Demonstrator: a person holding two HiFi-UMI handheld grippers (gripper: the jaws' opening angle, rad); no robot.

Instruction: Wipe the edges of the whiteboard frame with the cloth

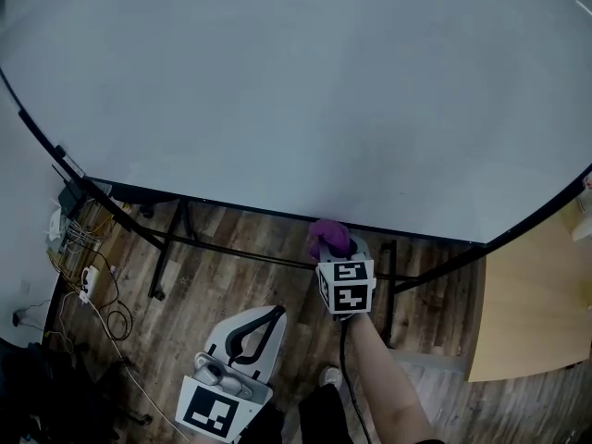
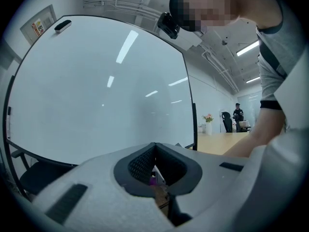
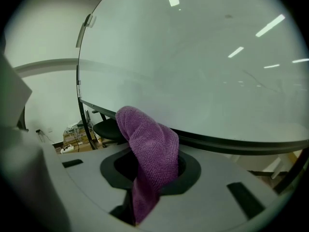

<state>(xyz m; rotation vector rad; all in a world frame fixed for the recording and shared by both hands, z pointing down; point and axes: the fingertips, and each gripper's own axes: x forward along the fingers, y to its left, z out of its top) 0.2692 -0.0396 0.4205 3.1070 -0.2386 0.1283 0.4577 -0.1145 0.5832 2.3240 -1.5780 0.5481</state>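
cloth (image 3: 152,151) clamped in right gripper (image 3: 149,169), at whiteboard frame (image 1: 407,231) btm

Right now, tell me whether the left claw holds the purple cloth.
No, the purple cloth is clamped in the right claw, and the left claw has nothing between its jaws.

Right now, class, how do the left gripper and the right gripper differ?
The right gripper is shut on a purple cloth; the left gripper is shut on nothing. The right gripper sits at the bottom edge of the whiteboard frame; the left gripper hangs back from it. Both carry a marker cube.
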